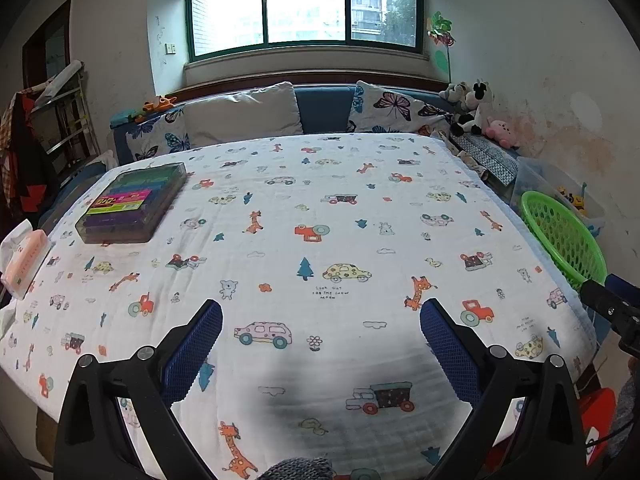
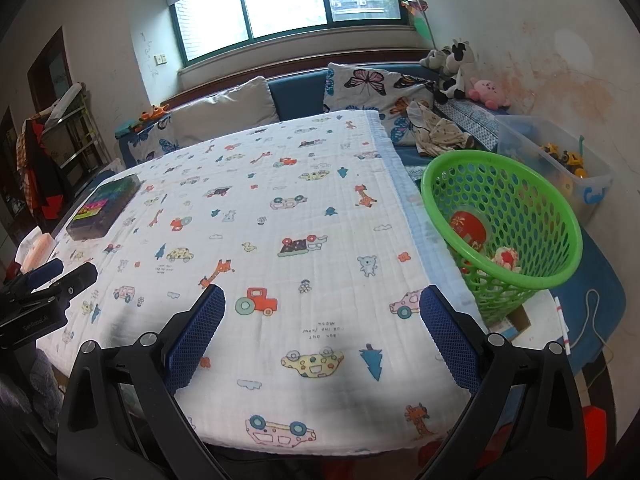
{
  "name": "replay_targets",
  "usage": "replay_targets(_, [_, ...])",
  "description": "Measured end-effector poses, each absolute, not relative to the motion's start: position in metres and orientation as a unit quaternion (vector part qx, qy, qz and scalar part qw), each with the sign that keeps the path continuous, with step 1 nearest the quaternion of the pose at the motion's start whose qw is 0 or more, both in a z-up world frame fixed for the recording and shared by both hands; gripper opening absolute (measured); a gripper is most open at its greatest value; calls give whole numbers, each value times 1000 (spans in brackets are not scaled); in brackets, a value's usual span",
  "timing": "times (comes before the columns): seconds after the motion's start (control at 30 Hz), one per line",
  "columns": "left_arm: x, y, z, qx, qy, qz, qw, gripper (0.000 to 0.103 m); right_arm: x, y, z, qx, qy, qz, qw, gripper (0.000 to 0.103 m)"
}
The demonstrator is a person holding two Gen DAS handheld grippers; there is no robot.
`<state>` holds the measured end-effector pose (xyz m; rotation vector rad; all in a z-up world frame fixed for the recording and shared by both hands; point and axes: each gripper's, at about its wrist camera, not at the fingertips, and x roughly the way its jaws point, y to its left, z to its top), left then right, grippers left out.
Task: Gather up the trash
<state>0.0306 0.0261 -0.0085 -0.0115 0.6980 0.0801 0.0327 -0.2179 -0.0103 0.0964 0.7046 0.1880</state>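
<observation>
Both tools hang over the near edge of the worktop (image 1: 320, 208), each with its blue pads spread wide apart and nothing between them. Under the left tool (image 1: 321, 330) is only the cloth (image 1: 280, 160), white and printed with cars, giraffes and little trees. The right tool (image 2: 322, 320) sits over the near right corner of that same cloth, one pad close to the edge.

Far left, a pink and white pack (image 1: 22, 258) lies at the worktop's edge. Just beyond it, near the back left corner, a clear case (image 1: 132, 202) of coloured markers rests flat. The rest of the cloth is bare.

Off the right side, just beside the worktop and apart from both tools, stands a green basket (image 2: 516, 184) with holes all round, tilted so its mouth faces the worktop. The trash is inside it: a red round piece (image 2: 466, 224) low against the wall, and a crumpled white and red scrap (image 2: 506, 258) nearer the rim. Behind the basket a clear bin (image 2: 560, 160) holds toy vehicles.

Along the back runs a blue sofa (image 1: 324, 108) with pillows, under the window (image 1: 304, 12).
</observation>
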Motion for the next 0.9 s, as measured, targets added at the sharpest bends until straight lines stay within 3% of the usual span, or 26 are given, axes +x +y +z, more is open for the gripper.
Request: replay_targets(0.9, [30,25,-11,-8,347,41,937,96,34,-218,-14,49,346,94,932,97])
